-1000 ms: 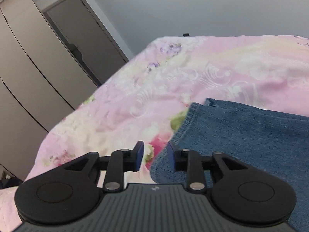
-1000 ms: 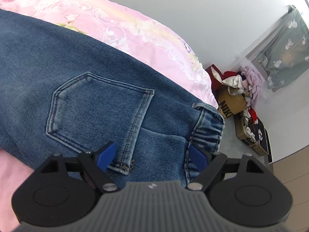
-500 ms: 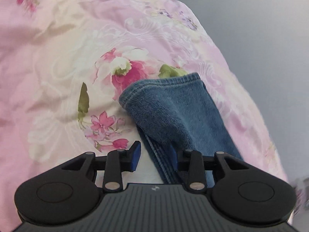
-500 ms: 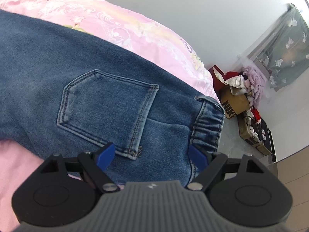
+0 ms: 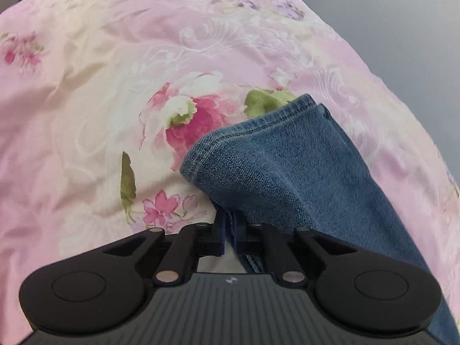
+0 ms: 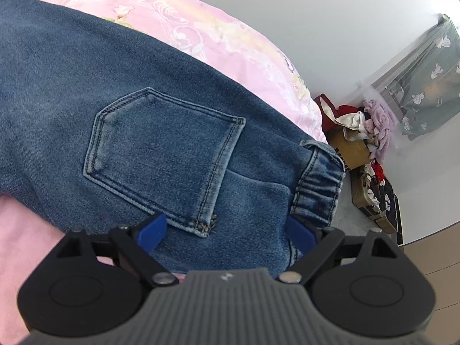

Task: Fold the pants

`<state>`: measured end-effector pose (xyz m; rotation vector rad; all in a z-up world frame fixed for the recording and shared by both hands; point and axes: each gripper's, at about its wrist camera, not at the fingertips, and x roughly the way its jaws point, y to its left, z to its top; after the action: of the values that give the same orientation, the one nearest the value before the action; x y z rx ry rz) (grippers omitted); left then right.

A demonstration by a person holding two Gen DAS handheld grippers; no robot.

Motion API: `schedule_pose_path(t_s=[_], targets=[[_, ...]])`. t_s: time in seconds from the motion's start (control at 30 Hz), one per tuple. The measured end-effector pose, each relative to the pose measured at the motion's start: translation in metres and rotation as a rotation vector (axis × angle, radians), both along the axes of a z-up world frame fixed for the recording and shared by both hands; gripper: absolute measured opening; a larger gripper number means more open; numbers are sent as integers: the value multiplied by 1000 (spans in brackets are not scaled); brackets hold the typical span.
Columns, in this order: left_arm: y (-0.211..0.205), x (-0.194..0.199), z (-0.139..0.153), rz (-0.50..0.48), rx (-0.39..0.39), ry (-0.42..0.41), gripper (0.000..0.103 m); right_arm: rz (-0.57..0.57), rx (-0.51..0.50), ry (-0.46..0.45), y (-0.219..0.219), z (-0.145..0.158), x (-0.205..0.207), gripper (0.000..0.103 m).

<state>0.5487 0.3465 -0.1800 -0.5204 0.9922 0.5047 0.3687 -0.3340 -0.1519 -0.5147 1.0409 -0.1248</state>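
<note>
Blue denim pants lie on a pink floral bedspread (image 5: 100, 120). In the left wrist view my left gripper (image 5: 228, 237) is shut on the hem end of a pant leg (image 5: 276, 166), whose cuff bulges up just ahead of the fingers. In the right wrist view the seat of the pants (image 6: 161, 143) with a back pocket and the elastic waistband (image 6: 319, 184) lies flat. My right gripper (image 6: 225, 231) is open, its blue pads spread wide just above the denim below the pocket, holding nothing.
The bed's right edge drops to a grey floor (image 6: 342, 215). Beside it are a brown box with heaped clothes (image 6: 356, 132), a low case (image 6: 373, 201) and a grey patterned curtain (image 6: 422, 86). A plain wall (image 5: 388, 5) lies behind the bed.
My left gripper closed from partly open onto the pant leg hem and the cuff now bunches up ahead of it. My right gripper stayed open and shifted slightly over the seat.
</note>
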Motion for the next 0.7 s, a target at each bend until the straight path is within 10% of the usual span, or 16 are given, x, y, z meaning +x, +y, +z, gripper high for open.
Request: schedule_pose_path(t_s=[0.1, 0.3, 0.43, 0.7], targets=[[8, 4, 1, -38, 301, 178, 0, -7, -10, 2, -1, 1, 1, 89], [56, -37, 19, -72, 15, -135, 5, -51, 20, -10, -11, 3, -2, 91], [65, -44, 22, 13, -128, -289, 42, -91, 25, -25, -16, 9, -6, 91], [59, -32, -9, 128, -198, -311, 54, -86, 33, -60, -12, 26, -9, 91]])
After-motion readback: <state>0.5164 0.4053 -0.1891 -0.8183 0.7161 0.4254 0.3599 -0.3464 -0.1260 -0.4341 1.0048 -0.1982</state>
